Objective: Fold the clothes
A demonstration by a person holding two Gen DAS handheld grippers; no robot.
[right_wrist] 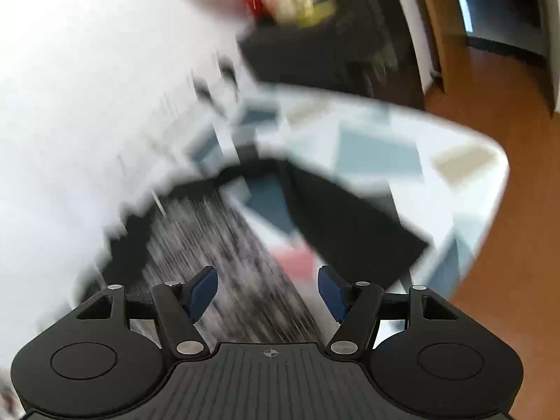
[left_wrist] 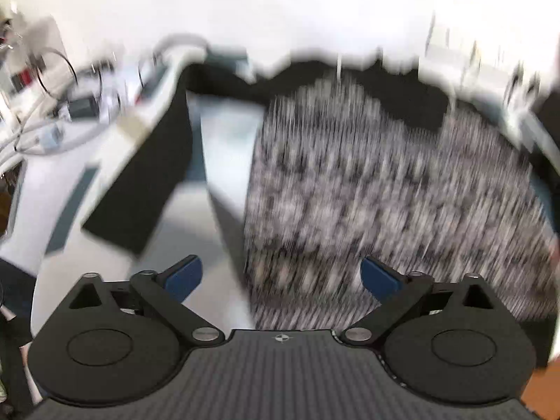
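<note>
The desk point(left_wrist: 224, 161), pale with blue-grey patches, carries the garment point(left_wrist: 385, 192), a black piece with a black-and-white knitted-looking panel spread across its middle. Both views are badly smeared, so its outline is uncertain. It appears soft, limp and light, likely to sag and drag when lifted, so it is best taken by pinching an edge or corner, not the middle. In the left view the patterned panel runs away from the camera, its long axis seemingly pointing toward the far wall, with a black sleeve point(left_wrist: 140, 182) angling out to the left. In the right view another black sleeve point(right_wrist: 350, 224) slants to the right. The left hand-held gripper point(left_wrist: 281, 276) has its fingers spread apart above the near hem, holding nothing. The right hand-held gripper point(right_wrist: 267, 292) is likewise spread and empty over the panel.
</note>
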